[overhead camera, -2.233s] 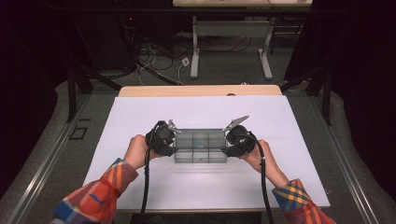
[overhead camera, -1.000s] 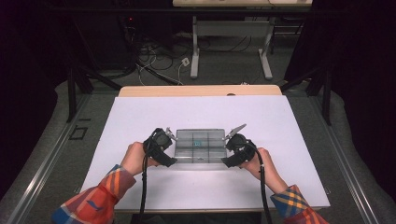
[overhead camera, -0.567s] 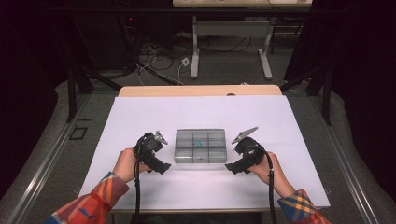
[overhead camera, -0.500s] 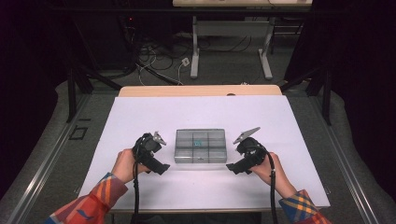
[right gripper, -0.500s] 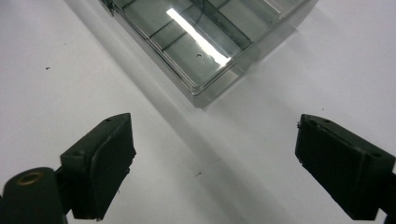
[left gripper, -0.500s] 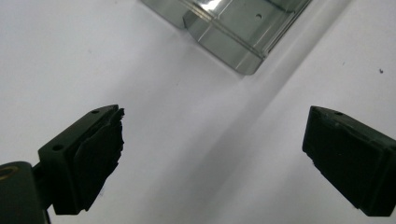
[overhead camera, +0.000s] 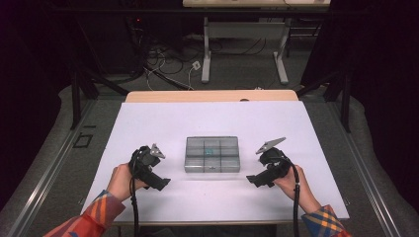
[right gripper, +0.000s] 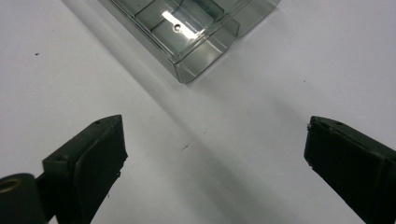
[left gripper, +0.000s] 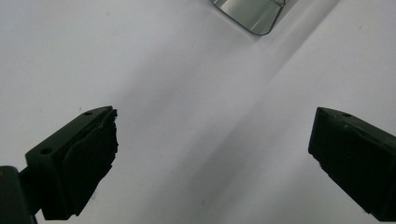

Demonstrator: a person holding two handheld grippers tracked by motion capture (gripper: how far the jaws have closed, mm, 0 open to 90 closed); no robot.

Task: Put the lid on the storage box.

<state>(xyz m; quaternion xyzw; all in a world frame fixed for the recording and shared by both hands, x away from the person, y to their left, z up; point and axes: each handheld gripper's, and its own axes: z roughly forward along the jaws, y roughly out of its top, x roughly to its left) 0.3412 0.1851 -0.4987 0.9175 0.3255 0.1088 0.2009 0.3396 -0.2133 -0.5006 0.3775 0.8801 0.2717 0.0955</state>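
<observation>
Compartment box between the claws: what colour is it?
Clear smoky-grey plastic, best seen in the right gripper view.

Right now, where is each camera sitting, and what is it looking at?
High view: above the person's side, looking forward and down at the table; it shows both hands, the left gripper, the right gripper and the box.
Left gripper view: rides the left gripper, looking past its open fingers at a box corner.
Right gripper view: rides the right gripper, open fingers, box ahead.
All three share the box.
</observation>
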